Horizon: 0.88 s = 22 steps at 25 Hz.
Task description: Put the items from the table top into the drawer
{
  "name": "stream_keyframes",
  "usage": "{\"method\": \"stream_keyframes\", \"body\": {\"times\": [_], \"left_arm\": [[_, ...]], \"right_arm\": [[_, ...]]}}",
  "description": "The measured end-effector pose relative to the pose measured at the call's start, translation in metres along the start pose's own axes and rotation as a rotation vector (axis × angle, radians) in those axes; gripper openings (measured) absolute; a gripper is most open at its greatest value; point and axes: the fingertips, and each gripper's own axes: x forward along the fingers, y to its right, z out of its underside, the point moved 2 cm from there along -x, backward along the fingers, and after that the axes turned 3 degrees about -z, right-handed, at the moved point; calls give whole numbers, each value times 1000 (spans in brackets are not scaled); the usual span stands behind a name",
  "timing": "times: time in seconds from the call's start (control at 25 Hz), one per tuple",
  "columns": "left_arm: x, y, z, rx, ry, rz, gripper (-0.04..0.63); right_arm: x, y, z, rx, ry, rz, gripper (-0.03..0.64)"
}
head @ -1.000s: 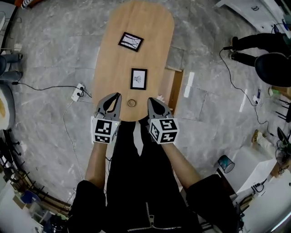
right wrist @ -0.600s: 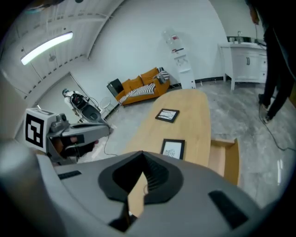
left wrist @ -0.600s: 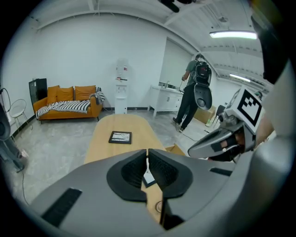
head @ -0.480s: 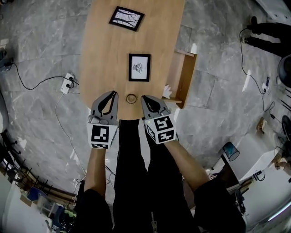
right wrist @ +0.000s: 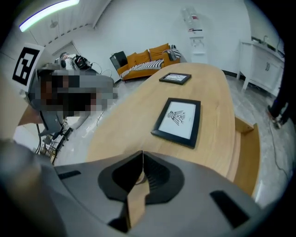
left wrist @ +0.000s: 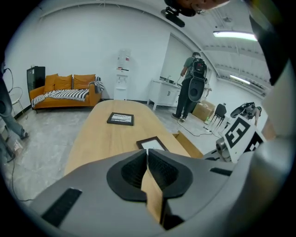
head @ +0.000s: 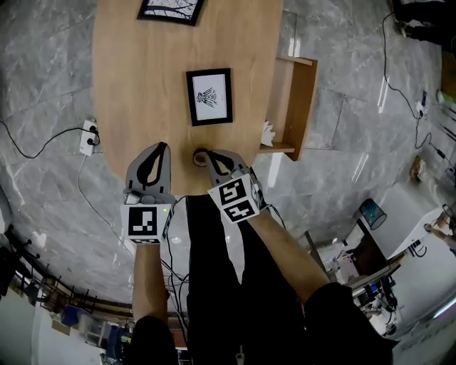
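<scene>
Head view had left gripper (head: 161,147) and right gripper (head: 207,157) jaws together, empty; right one, just beside small ring (head: 197,156) nearside of framed picture (head: 209,96), probably needed opening before straddling it.

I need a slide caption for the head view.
Left gripper and right gripper, fingers shut, at the table end; two framed pictures; drawer open.

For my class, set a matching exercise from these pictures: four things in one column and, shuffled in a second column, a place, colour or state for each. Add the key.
Column one
1. nearer picture frame
2. drawer
3. power strip
4. sofa

Column two
a. orange
b. white, on the floor with a cable
c. lying flat on the table top
d. pulled open

Pairs: 1-c, 2-d, 3-b, 4-a
</scene>
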Motion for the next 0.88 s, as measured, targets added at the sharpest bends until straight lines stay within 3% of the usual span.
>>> {"method": "stream_keyframes", "body": {"times": [0.2,0.48,0.72,0.88], "left_arm": [[1,-11,13,-19,-16,0,23],[3,-12,24,-14,-46,22,23],[7,-9,29,-12,-58,33,23],[12,-2,27,-11,-59,40,23]], "right_arm": [[24,-2,22,-59,-103,0,121],[43,0,46,-92,-187,11,115],[50,0,50,-92,-219,26,57],[47,6,47,-51,-223,26,49]]}}
